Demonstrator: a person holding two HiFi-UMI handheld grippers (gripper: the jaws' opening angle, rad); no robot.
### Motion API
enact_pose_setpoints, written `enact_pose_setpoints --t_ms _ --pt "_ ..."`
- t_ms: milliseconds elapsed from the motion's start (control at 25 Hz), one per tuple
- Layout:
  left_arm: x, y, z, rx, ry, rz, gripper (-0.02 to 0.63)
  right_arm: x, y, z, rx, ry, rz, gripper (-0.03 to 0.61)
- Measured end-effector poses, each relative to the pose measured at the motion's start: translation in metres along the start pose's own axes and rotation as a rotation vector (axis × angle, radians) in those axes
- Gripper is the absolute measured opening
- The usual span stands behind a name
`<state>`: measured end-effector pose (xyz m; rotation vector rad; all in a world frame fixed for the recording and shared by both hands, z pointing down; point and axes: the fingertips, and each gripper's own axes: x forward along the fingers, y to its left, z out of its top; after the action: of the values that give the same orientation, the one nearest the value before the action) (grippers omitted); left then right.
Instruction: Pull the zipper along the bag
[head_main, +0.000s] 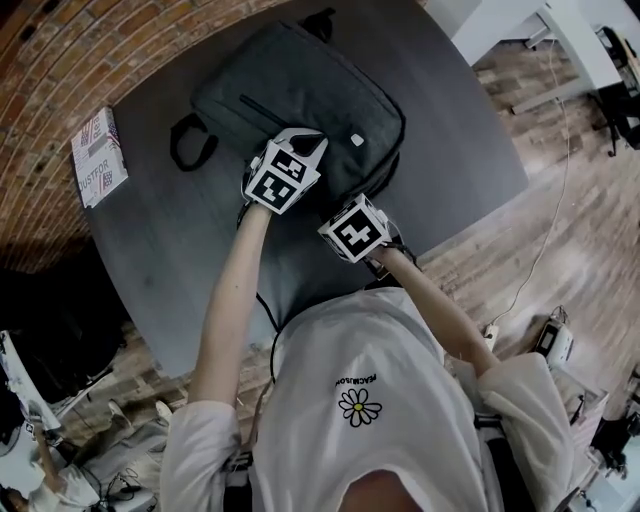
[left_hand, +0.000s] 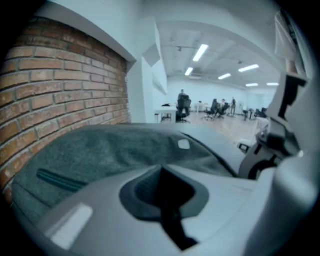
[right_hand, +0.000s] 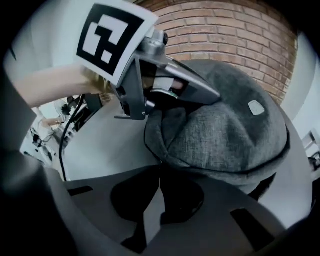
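Note:
A grey fabric laptop bag (head_main: 300, 95) lies flat on the dark table (head_main: 470, 150). My left gripper (head_main: 305, 140) rests on the bag's near top face. Its jaws are shut, and in the right gripper view its tips (right_hand: 212, 94) pinch the cloth, which creases around them. In the left gripper view the bag (left_hand: 110, 150) spreads out beyond the closed jaws (left_hand: 161, 169). My right gripper (head_main: 362, 212) is at the bag's near right edge. Its jaws (right_hand: 161, 167) are closed on the zipper line of the bag (right_hand: 225, 130), and the pull itself is hidden between them.
A printed box (head_main: 98, 157) lies at the table's left edge, near the brick wall (left_hand: 55, 95). The bag's black handle (head_main: 185, 143) loops out to the left. A white desk (head_main: 540, 30) stands beyond the table's right corner, over wooden floor.

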<state>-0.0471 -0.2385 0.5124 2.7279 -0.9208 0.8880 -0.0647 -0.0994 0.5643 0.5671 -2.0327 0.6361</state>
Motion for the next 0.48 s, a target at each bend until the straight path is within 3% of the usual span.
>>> enact_pose_setpoints --t_ms 360,480 --pt "-0.014 0.001 0.005 0.046 -0.045 0.009 0.0 0.014 0.002 -0.014 -0.072 -0.032 -0.037 0.008" --pt "-0.048 0.044 0.015 0.046 -0.131 0.188 0.0 0.018 0.001 -0.015 -0.079 -0.027 -0.047 0.008"
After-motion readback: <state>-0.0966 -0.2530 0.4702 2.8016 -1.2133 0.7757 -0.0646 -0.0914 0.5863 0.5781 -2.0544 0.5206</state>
